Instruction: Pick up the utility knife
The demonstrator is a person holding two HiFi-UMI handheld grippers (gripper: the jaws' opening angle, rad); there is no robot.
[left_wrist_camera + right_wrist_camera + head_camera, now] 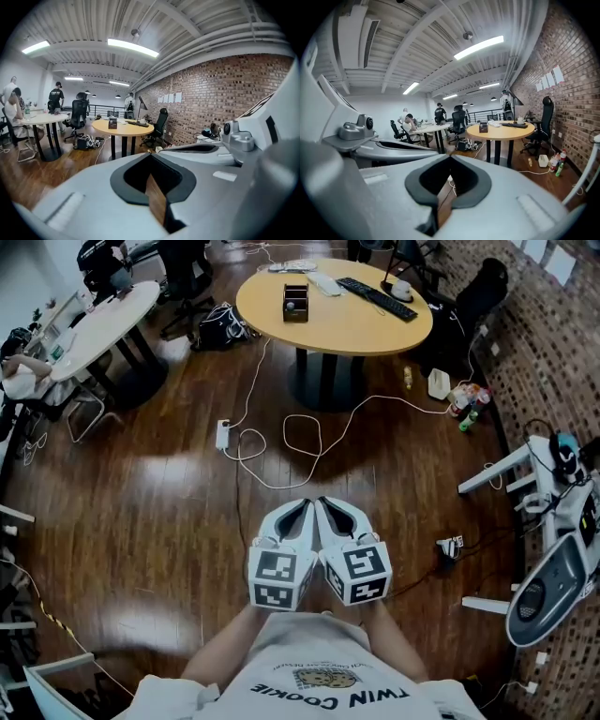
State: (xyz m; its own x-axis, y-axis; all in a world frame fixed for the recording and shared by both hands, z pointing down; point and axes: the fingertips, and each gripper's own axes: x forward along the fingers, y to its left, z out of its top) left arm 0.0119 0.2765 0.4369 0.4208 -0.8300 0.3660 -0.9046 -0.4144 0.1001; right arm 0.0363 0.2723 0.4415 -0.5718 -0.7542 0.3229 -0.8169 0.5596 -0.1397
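Head view: left gripper [302,506] and right gripper [326,504] sit side by side at the person's chest, both closed and empty, aimed at the round table [328,329] well ahead; the utility knife can't be made out anywhere, so neither hand looks nearer.

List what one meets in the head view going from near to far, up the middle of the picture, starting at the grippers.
The left gripper and the right gripper, side by side → white cable looped on the floor → round yellow table → black box on it.
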